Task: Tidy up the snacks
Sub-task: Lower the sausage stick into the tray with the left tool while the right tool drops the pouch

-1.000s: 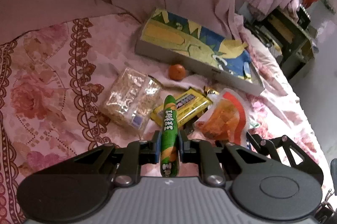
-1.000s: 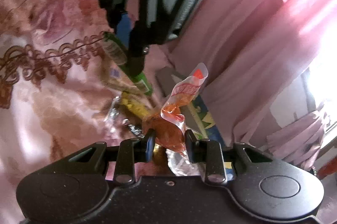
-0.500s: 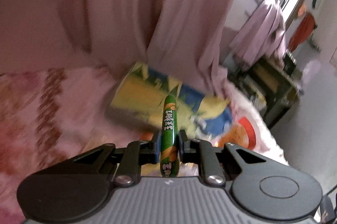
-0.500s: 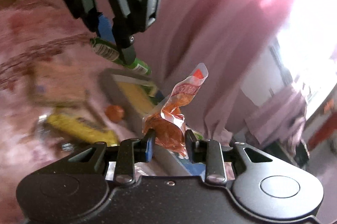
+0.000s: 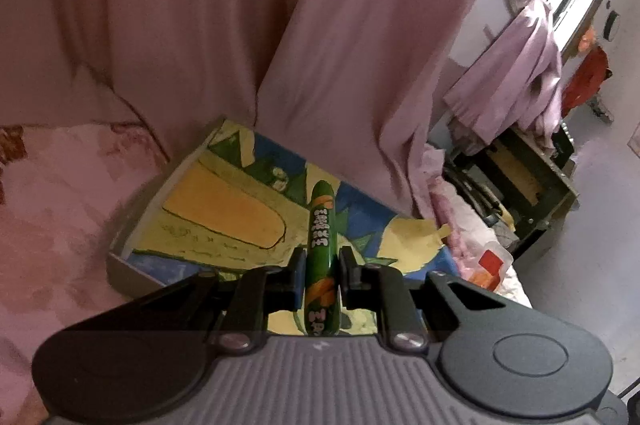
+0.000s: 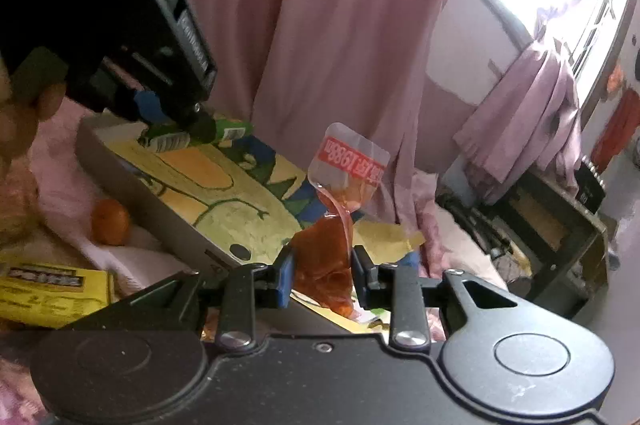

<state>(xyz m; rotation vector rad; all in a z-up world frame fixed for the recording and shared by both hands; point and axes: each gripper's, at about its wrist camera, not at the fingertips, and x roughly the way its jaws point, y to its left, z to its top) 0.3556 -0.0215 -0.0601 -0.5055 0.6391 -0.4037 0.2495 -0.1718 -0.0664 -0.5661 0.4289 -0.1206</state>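
Left wrist view: your left gripper [image 5: 321, 275] is pinching a green sausage stick [image 5: 320, 245] between its pressed-in fingers. The stick is pointing forward, out over a flat box [image 5: 224, 209] printed in yellow, blue and green. The box is lying on the pink floral bedspread [image 5: 52, 217], its far edge against the pink curtain [image 5: 280, 25]. At the right, an orange snack pouch [image 5: 486, 267] with a red label is showing just past the box corner.

Right wrist view: your right gripper [image 6: 322, 275] is clamping the orange snack pouch [image 6: 326, 257] at its lower part; the pouch's clear top with the red label is standing up above the fingers, twisted. The pouch is hanging over the near corner of the box [image 6: 224, 197]. Your left gripper [image 6: 180, 127] is appearing at upper left, holding the sausage stick [image 6: 200, 135] above the far end of the box. An orange fruit [image 6: 110, 221] is lying on the bedspread [image 6: 132, 257] just beside the box, and a yellow packet [image 6: 48, 295] is lying nearer, at the left edge.
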